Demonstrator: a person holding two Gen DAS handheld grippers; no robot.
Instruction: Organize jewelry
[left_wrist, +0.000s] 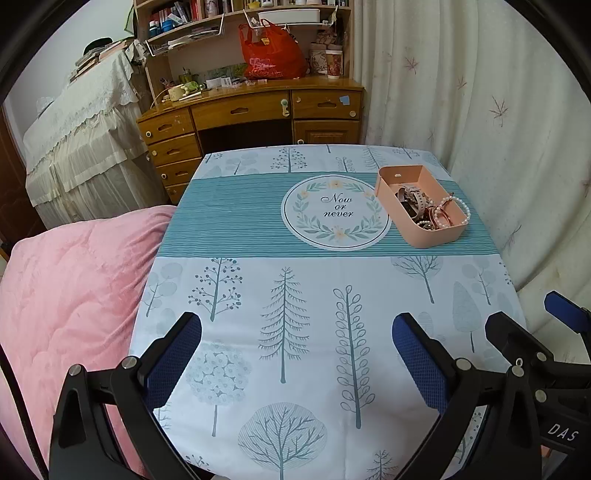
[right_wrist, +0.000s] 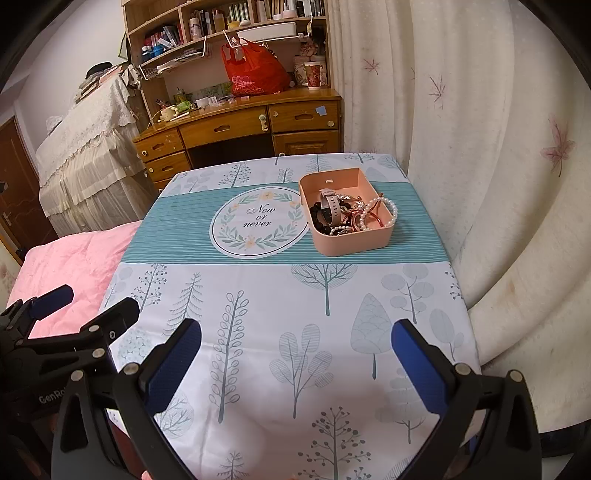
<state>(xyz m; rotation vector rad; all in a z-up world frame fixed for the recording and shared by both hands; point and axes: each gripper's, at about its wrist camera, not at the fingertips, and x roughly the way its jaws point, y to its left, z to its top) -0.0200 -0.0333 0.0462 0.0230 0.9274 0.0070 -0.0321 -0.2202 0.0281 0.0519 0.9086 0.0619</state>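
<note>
A pink plastic box (left_wrist: 432, 238) (right_wrist: 351, 245) stands on the teal band of the tablecloth at the far right. It holds a heap of jewelry: a pearl bracelet (left_wrist: 456, 206) (right_wrist: 384, 206), a watch with a pale strap (left_wrist: 412, 195) (right_wrist: 330, 206), dark beads and rose-gold bangles. My left gripper (left_wrist: 295, 332) is open and empty above the near part of the table. My right gripper (right_wrist: 295, 336) is open and empty, to the right of the left one, also near the front edge. Both are well short of the box.
The table wears a tree-print cloth (left_wrist: 295, 295) with a round "Now or never" emblem (left_wrist: 334, 212). A pink quilt (left_wrist: 66, 295) lies to the left. A curtain (right_wrist: 480, 147) hangs close on the right. A wooden desk (left_wrist: 251, 114) stands behind.
</note>
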